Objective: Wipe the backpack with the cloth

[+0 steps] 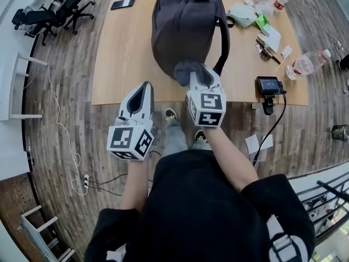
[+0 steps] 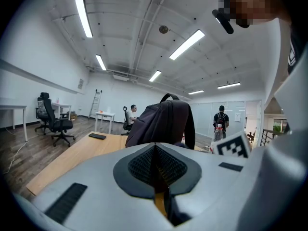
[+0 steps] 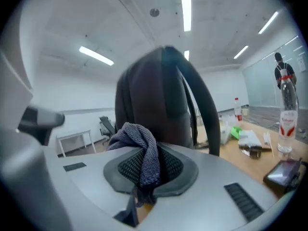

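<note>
Backpack (image 1: pixel 185 26) stands upright on the counter (image 1: pixel 120 64), long axis vertical, straps toward the head view's right. Right tool (image 1: pixel 200 76) clamps the cloth (image 1: pixel 185 70); left tool (image 1: pixel 144 87) is closed and empty.

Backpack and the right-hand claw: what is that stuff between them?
A bunched grey cloth, pinched in the right claw, sits just in front of the backpack. The right gripper view shows it best; the head view shows it too.

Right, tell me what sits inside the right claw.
A grey cloth, clamped in the right claw and bunching out toward the backpack. How much cloth lies deeper between the jaws is covered.
</note>
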Available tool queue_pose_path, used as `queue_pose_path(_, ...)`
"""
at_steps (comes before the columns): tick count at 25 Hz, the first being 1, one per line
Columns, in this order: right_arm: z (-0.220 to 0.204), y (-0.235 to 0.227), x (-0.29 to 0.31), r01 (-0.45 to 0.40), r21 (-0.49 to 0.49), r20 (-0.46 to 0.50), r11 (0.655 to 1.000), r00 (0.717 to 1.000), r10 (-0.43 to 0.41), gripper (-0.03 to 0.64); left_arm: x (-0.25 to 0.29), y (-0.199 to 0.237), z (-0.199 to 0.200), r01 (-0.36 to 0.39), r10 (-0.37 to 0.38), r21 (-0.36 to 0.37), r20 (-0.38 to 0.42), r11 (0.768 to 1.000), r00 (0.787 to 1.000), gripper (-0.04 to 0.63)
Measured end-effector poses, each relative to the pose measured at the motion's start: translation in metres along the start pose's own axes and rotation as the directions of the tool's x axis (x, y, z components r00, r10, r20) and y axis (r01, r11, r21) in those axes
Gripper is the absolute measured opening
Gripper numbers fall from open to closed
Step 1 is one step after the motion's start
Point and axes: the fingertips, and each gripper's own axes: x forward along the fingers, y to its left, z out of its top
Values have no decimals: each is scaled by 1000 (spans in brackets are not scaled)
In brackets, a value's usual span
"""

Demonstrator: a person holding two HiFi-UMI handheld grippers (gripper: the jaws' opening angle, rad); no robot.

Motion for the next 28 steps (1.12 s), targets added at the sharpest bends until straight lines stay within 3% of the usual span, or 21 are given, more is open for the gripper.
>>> queue_pose_path(3, 87, 21, -16, -52, -44, 199, 998, 978, 60, 46, 2, -3, 0, 7, -7, 0, 1, 1000, 1000, 17)
queue_pose_path(5, 131, 33, -19, -72, -82, 272, 994, 958, 91, 46, 1, -3, 0, 5, -5, 1, 2, 1000, 1000, 17)
queue_pose_path(8, 159, 41, -8, -72, -102, 288, 992, 952, 99, 46, 0, -5, 2, -1, 1, 6, 10, 1000, 1000, 17)
queue_pose_path(11, 153, 50, 0, -64, -118, 272, 991, 958, 94, 46, 0, -4, 3, -6, 6, 9, 16, 1000, 1000, 17)
queue_pose_path(16, 100, 61, 15, -106, -107, 158, 988, 980, 123, 46, -3, 3, -1, -25, 25, 4, 5, 1000, 1000, 17)
queue_pose_path(18, 67, 61, 24, -122, -97, 73, 988, 989, 130, 46, -4, 6, -2, -35, 35, 3, 2, 999, 999, 17)
queue_pose_path(20, 19, 61, 33, -149, -25, -53, 988, 988, 148, 46, -5, 8, -4, -42, 42, 2, -2, 999, 999, 17)
queue_pose_path(23, -59, 60, 40, -157, 38, -243, 987, 957, 161, 46, -6, 9, -7, -46, 46, 0, -9, 999, 999, 17)
queue_pose_path(25, -97, 57, 40, -154, 33, -313, 987, 937, 157, 46, -5, 11, -8, -49, 49, 1, -13, 999, 999, 17)
queue_pose_path(28, -146, 48, 37, -114, 119, -414, 986, 897, 153, 46, -4, 12, -9, -52, 52, 2, -16, 999, 999, 17)
